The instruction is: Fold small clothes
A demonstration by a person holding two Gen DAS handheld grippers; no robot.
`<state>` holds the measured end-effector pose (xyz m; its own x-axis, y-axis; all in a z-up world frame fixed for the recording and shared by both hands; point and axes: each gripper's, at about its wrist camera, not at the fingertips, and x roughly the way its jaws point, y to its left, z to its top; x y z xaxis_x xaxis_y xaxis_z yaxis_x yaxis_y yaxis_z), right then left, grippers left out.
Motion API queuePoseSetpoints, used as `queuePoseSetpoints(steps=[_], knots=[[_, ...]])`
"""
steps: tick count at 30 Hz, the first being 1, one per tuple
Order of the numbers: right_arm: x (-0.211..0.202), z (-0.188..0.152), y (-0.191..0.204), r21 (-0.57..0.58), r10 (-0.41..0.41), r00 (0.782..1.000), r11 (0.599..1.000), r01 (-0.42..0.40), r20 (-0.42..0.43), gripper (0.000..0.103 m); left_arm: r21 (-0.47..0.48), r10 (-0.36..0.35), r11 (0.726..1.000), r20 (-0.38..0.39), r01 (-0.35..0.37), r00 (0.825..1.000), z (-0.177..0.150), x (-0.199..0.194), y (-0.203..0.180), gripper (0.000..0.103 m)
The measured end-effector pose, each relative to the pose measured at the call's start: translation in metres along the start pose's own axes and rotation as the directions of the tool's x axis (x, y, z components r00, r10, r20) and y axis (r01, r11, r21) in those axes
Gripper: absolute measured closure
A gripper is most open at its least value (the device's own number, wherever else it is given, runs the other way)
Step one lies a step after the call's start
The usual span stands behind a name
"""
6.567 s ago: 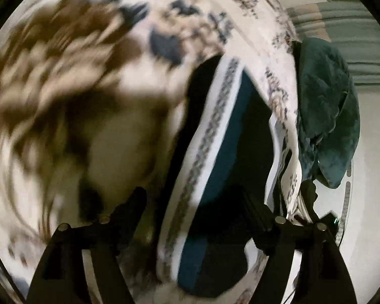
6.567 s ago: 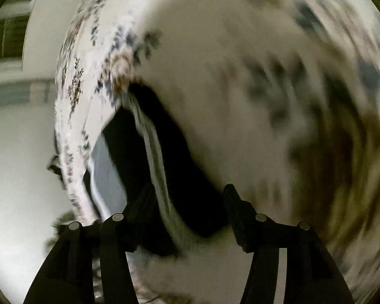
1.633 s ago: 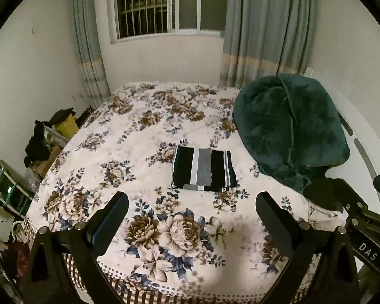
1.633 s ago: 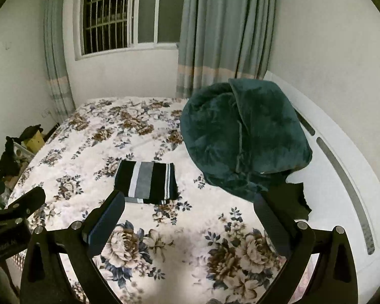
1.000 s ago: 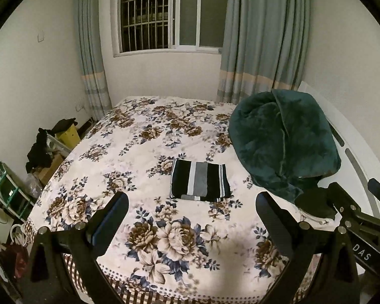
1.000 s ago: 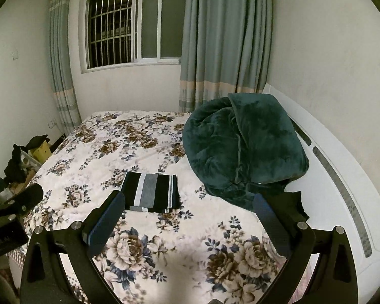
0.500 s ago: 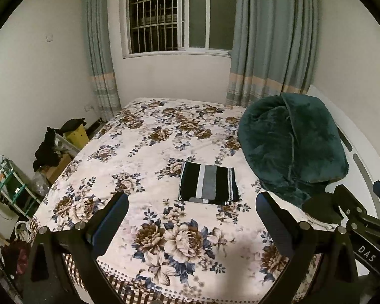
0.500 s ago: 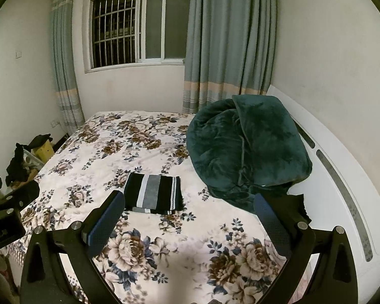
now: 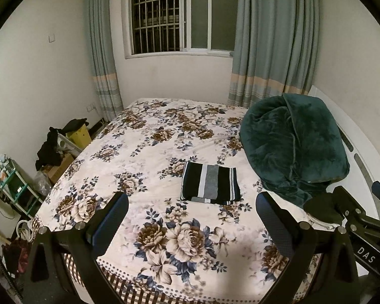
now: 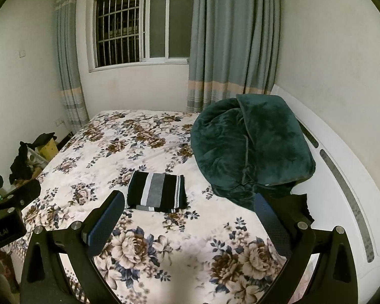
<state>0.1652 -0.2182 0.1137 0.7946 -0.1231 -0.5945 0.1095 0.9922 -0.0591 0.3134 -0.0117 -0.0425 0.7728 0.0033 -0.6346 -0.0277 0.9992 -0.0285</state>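
Lying folded on bed, striped garment; L claw & R claw both released.

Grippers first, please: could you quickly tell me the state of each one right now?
Left gripper: open, holding nothing, above the near edge of the bed.
Right gripper: open, holding nothing.

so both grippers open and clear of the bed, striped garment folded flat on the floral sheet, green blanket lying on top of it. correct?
Not quite. The green blanket is not on the striped garment; it sits beside it with bare floral sheet between them, as the right wrist view shows. The rest holds: left gripper and right gripper are both open, and the garment lies folded flat.
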Motion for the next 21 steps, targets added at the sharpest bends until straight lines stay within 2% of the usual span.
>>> queuePoseSetpoints(steps=[21], knots=[[0.003, -0.004, 0.002, -0.012, 0.029, 1.0, 1.0, -0.029, 0.001, 0.0, -0.006, 0.013, 1.0, -0.001, -0.013, 1.0, -0.005, -0.009, 0.003, 0.0]])
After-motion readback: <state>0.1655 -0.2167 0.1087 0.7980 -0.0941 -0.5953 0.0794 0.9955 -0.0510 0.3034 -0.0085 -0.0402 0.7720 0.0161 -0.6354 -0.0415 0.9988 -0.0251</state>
